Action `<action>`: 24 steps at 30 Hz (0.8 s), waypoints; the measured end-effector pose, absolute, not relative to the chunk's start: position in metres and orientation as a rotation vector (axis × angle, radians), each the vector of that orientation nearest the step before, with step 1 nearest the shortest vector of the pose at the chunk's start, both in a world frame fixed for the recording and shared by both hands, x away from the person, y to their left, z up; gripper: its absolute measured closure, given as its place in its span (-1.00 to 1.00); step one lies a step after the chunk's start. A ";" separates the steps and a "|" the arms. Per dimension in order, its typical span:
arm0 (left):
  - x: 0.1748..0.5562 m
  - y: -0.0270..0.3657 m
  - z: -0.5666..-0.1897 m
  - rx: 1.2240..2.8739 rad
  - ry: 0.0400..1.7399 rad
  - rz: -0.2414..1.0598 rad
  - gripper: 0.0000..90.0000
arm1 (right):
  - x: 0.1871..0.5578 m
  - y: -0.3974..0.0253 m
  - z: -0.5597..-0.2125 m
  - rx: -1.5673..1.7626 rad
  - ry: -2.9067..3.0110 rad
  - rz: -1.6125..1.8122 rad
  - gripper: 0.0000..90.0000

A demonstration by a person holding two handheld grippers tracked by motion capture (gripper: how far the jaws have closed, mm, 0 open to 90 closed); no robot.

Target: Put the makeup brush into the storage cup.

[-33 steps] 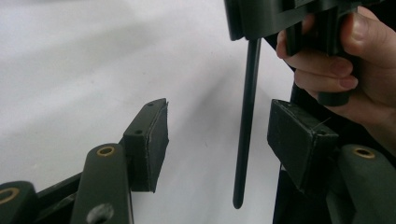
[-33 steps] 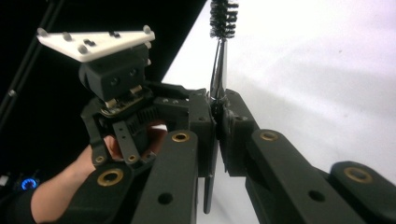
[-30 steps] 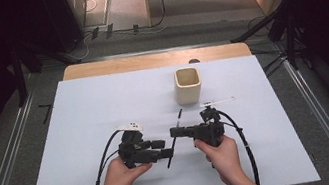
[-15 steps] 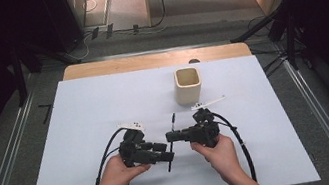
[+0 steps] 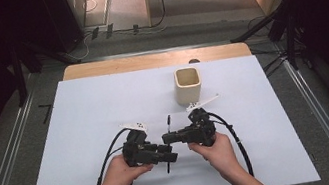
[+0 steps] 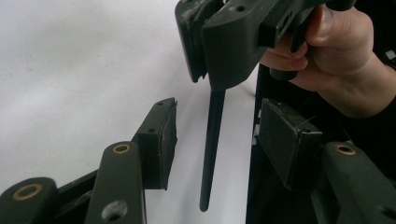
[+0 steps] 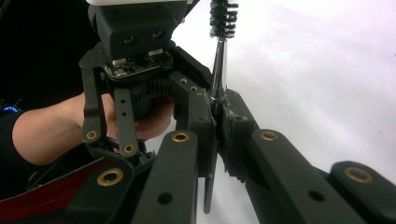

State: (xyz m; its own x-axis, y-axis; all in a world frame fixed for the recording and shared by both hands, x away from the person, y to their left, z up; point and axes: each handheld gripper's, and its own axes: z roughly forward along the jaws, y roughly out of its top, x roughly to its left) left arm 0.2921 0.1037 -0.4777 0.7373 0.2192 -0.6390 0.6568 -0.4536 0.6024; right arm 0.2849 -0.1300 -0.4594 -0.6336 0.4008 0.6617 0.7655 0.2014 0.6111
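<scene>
A thin black brush [image 5: 169, 142] with a bristle head [image 7: 223, 18] hangs just above the white table, head pointing away from me. My right gripper [image 5: 166, 137] is shut on its shaft [image 7: 217, 88], reaching in from the right. My left gripper [image 5: 173, 158] comes in from the left and is open. In the left gripper view, its pads [image 6: 164, 135] stand on either side of the brush handle [image 6: 211, 144] without touching it, and the right gripper [image 6: 224, 42] grips the handle above.
A cream square cup [image 5: 187, 84] stands upright on the white table [image 5: 85, 116], just beyond the right gripper. Black cables trail from both grippers toward the front edge. Metal rails run along the floor on both sides of the table.
The right gripper has drifted slightly left with the brush. The left gripper has edged right, so its open jaws now straddle the lower handle.
</scene>
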 end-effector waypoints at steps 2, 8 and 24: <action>0.292 0.104 -0.477 2.015 0.661 -0.591 0.29 | 0.285 -0.130 -0.459 -1.088 -2.123 -1.413 0.90; 0.292 0.104 -0.477 2.021 0.687 -0.596 0.51 | 0.285 -0.131 -0.460 -1.093 -2.119 -1.415 0.90; 0.292 0.103 -0.478 2.003 0.708 -0.591 0.88 | 0.286 -0.132 -0.460 -1.108 -2.108 -1.413 0.90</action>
